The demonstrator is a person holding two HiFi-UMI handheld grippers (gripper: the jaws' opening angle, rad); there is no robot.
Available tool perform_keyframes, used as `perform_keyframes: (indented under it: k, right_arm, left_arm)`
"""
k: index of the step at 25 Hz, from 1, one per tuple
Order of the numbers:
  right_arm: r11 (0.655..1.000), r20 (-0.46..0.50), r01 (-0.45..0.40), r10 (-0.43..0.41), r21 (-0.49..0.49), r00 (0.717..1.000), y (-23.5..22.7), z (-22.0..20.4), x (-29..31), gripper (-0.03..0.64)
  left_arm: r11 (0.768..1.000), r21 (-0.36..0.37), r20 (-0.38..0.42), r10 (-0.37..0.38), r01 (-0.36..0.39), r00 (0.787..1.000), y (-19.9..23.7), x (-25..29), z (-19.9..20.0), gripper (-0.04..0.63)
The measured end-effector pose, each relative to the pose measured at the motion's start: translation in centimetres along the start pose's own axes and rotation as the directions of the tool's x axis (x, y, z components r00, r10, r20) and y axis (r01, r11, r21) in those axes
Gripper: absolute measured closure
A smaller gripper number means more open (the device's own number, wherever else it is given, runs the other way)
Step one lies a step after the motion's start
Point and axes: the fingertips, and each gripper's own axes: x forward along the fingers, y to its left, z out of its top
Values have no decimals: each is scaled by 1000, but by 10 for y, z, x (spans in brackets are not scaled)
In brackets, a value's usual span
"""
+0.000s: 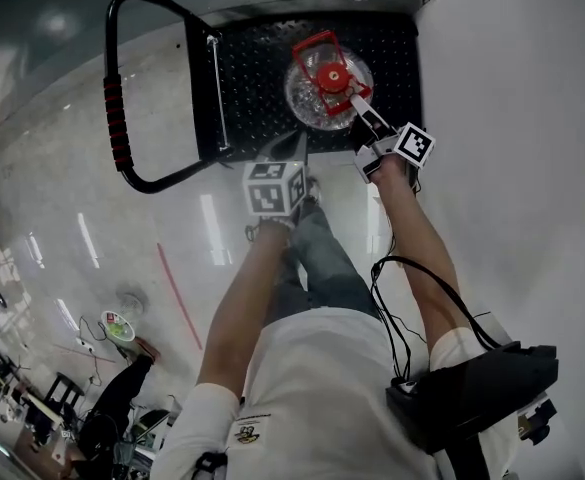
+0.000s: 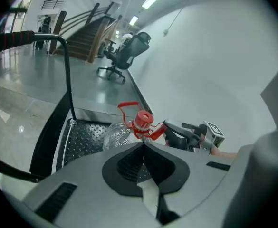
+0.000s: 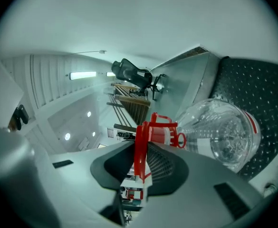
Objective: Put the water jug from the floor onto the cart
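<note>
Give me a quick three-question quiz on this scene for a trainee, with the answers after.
1. True or false: the water jug lies on the bare floor beside the cart.
2. Which gripper clamps the jug's red handle? A: left gripper. B: right gripper.
3. Fill in: the jug's cap is coloured ___.
Key: 1 false, it is over the cart's black deck; 2 B; 3 red.
</note>
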Motion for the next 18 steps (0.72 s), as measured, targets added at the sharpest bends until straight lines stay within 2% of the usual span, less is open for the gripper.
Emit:
perform_keyframes:
  k: [8, 12, 18]
  right_arm:
    - [998, 73, 14, -18, 57, 997, -17, -11, -39, 535]
    - [998, 83, 40, -44, 42, 996, -22, -4, -50, 531]
    - [999, 61, 36, -38, 34, 997, -18, -2, -38, 460]
  left_arm:
    - [999, 44, -14, -31, 32, 999, -18, 1, -9, 594]
    - [998, 51, -29, -35, 36, 999, -27, 2, -15, 594]
    - [998, 50, -41, -28, 30, 999, -23, -4, -21, 594]
